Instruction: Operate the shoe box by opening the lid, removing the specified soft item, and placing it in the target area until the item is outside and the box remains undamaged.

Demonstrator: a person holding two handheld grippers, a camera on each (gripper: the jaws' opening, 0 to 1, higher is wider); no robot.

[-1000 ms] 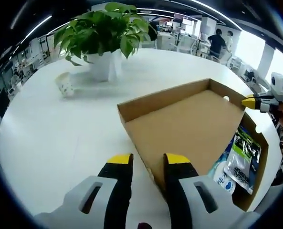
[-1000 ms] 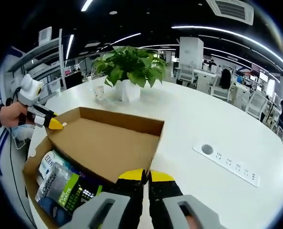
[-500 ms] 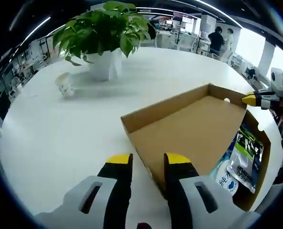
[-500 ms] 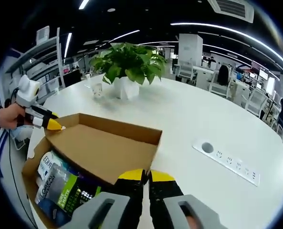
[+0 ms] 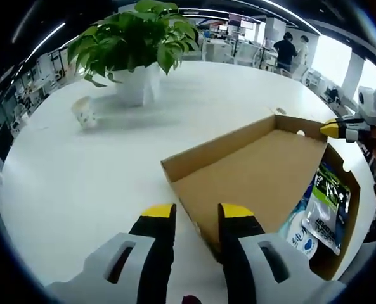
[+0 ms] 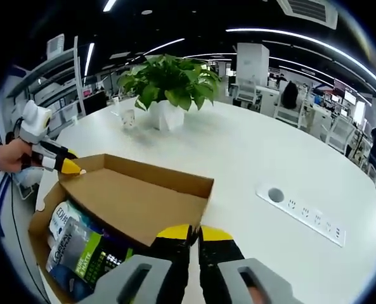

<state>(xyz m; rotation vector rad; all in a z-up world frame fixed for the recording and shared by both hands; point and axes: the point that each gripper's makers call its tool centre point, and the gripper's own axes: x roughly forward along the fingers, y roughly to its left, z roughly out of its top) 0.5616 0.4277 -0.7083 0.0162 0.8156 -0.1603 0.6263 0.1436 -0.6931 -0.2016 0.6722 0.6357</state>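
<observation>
A brown cardboard shoe box [image 5: 351,209] stands on the white table with its lid [image 5: 251,171] raised and tipped back. My left gripper [image 5: 197,212] is shut on the lid's near corner wall. My right gripper [image 6: 194,233] is shut on the lid's [image 6: 130,196] edge at the opposite corner. Each gripper also appears in the other's view: the left gripper [image 6: 70,166] at the lid's left corner, the right gripper [image 5: 332,130] at its far right corner. Soft packets [image 5: 324,209] lie inside the box, green, grey and blue [image 6: 80,244], partly under the lid.
A potted plant [image 5: 134,44] in a white pot and a tipped paper cup [image 5: 85,112] sit farther back on the table. A flush power socket strip [image 6: 302,215] lies to the right of the box. A hand [image 6: 10,155] holds the left gripper. Office desks and people fill the background.
The lid has swung a little farther back and down, with both grippers still holding its corners. Slightly more of the packets shows.
</observation>
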